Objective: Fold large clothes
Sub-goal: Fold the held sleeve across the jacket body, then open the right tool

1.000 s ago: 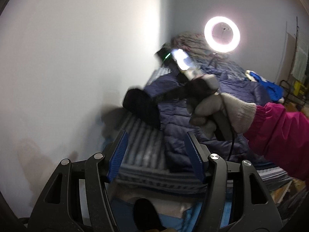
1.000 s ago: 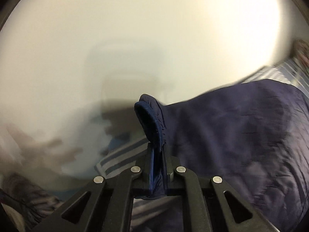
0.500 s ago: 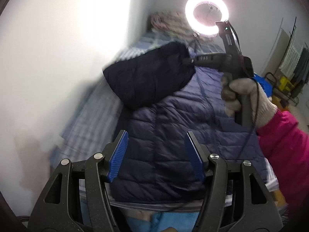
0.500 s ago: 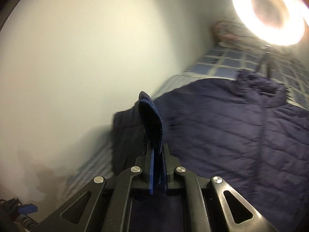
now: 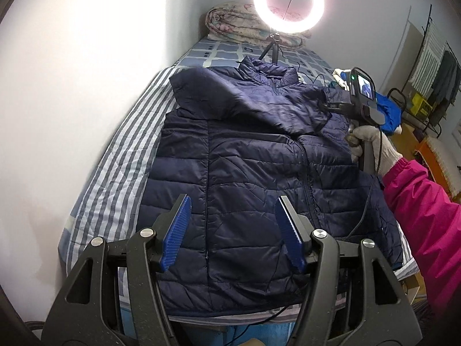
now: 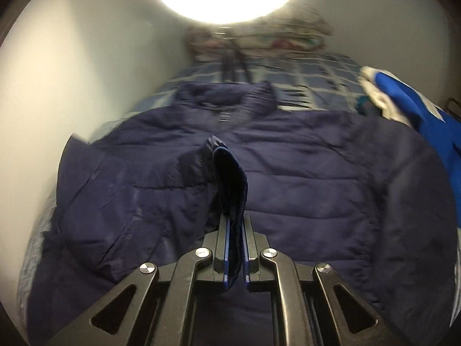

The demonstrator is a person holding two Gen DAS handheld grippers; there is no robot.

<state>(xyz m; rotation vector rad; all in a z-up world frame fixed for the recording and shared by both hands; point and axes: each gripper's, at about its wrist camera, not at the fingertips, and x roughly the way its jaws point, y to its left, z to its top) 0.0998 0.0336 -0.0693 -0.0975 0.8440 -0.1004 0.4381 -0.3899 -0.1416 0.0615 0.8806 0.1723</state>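
Note:
A navy puffer jacket (image 5: 245, 173) lies front up on the striped bed (image 5: 115, 178), collar toward the far end. Its left sleeve (image 5: 253, 98) is drawn across the chest toward the right. My right gripper (image 6: 234, 248) is shut on the sleeve cuff (image 6: 230, 178) and holds it above the jacket (image 6: 302, 178); it also shows in the left wrist view (image 5: 331, 105), in a gloved hand. My left gripper (image 5: 233, 230) is open and empty, above the jacket's lower front.
A lit ring light (image 5: 289, 1) on a small tripod stands on the bed behind the collar. A rolled quilt (image 5: 230, 26) lies at the far end. Blue clothes (image 5: 389, 112) lie at the right. A white wall runs along the left.
My right gripper has carried the sleeve cuff from the wall side across the jacket to the right. The left gripper view has tilted down onto the jacket and stayed open.

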